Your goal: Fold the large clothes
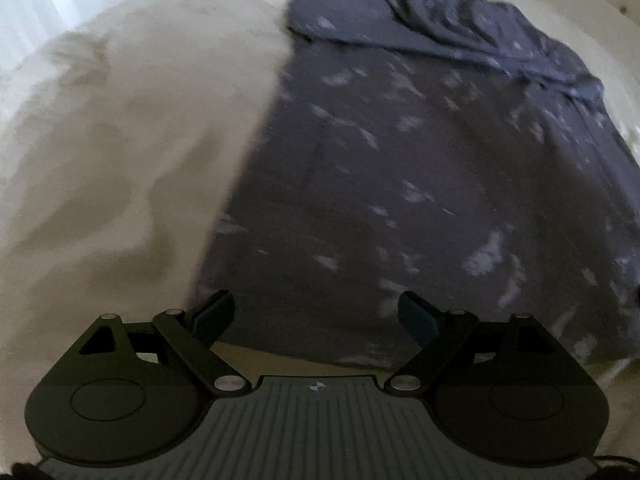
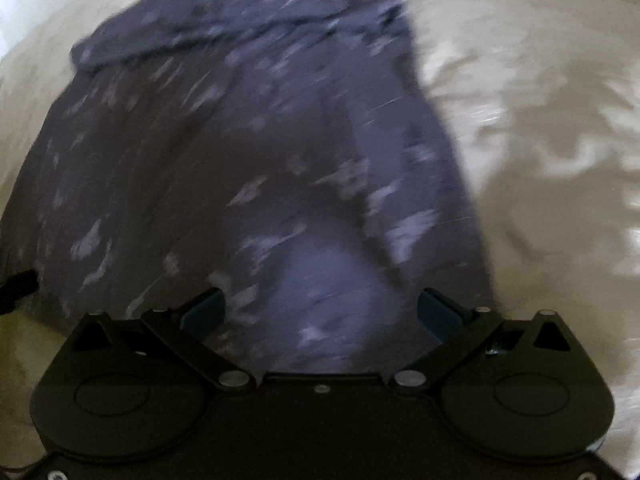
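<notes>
Big purple-grey garment [image 1: 420,168] with pale blotchy print lies spread on a cream bed sheet [image 1: 120,140], mostly flat. Long axis runs away from both cameras: near hem at the grippers, far end bunched into a rumpled roll of cloth. Looks like the top end points away, hem toward the person, but blur makes collar or sleeves impossible to pick out.

Left gripper [image 1: 316,312] sits over the near hem by the garment's left corner, jaws spread wide, nothing between them. Right gripper [image 2: 320,308] is over the near part of the cloth by its right edge, jaws also spread, empty; a paler patch of fabric lies just ahead of it. Cannot tell if either touches the cloth.

Risks, judged from here:
- Jaws close on the sheet along with the hem, since both are soft and lie flush; the sheet would lift too.
- Only the top layer gets pinched, so the fold drags unevenly.
- Far end is already bunched; folding over it would trap wrinkles and give a lopsided stack.
- Uneven grip heights left vs right would skew the fold line.
</notes>
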The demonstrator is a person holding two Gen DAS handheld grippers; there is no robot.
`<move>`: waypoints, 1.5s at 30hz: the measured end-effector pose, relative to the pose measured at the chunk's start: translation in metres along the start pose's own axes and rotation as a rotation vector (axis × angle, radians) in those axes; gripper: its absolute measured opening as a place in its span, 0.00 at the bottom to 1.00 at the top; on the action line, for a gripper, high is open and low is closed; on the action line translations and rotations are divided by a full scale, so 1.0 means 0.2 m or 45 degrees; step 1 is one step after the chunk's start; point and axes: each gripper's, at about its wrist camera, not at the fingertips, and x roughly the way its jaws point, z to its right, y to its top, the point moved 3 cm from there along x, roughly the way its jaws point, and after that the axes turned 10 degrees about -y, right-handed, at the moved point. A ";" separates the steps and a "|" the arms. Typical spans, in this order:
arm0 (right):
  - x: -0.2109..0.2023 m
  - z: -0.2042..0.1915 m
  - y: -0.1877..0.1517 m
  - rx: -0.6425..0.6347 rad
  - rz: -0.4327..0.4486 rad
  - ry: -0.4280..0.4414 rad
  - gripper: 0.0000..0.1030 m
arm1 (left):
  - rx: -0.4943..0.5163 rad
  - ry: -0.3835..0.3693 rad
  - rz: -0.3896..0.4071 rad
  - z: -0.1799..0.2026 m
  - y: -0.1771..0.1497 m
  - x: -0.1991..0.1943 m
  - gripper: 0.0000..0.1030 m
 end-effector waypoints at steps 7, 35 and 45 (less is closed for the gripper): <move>0.02 0.27 0.03 0.132 0.077 -0.080 0.99 | 0.010 0.055 0.023 -0.16 -0.02 -0.02 0.86; 0.31 0.30 -0.03 0.112 -0.097 0.363 1.00 | -0.003 -0.241 -0.018 -0.33 0.03 0.22 0.95; 0.20 0.36 -0.09 0.166 -0.078 0.487 0.28 | -0.031 -0.391 0.015 -0.33 0.02 0.13 0.17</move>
